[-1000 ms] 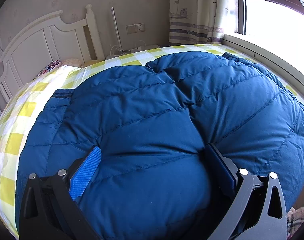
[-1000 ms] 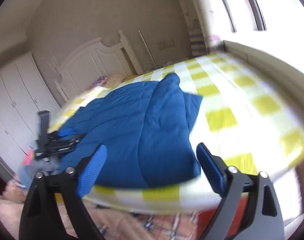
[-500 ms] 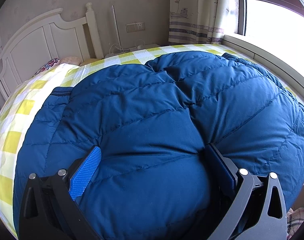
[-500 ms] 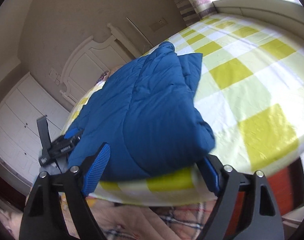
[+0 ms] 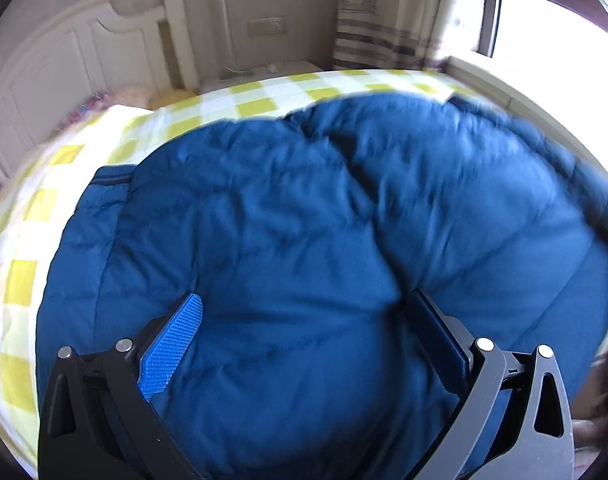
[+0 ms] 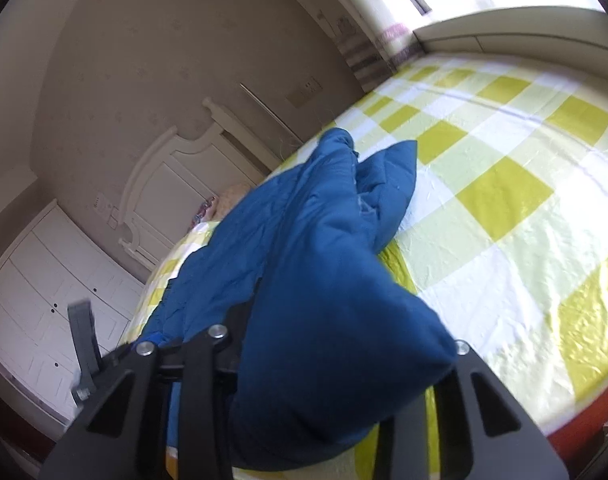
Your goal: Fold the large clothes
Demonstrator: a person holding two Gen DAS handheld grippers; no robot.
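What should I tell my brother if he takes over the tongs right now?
Left tongs: clamped on a thick bunch of the blue puffy jacket.
Right tongs: closing around the jacket's near corner.
The jacket lies partly folded on the yellow checked bed.
Done: both near ends taken up.
Left: probably fold it over, then smooth it flat.

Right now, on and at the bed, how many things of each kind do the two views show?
Blue padded coat: 1
Grippers, left gripper and right gripper: 2
Yellow-checked bed sheet: 1
White headboard: 1
Total: 5
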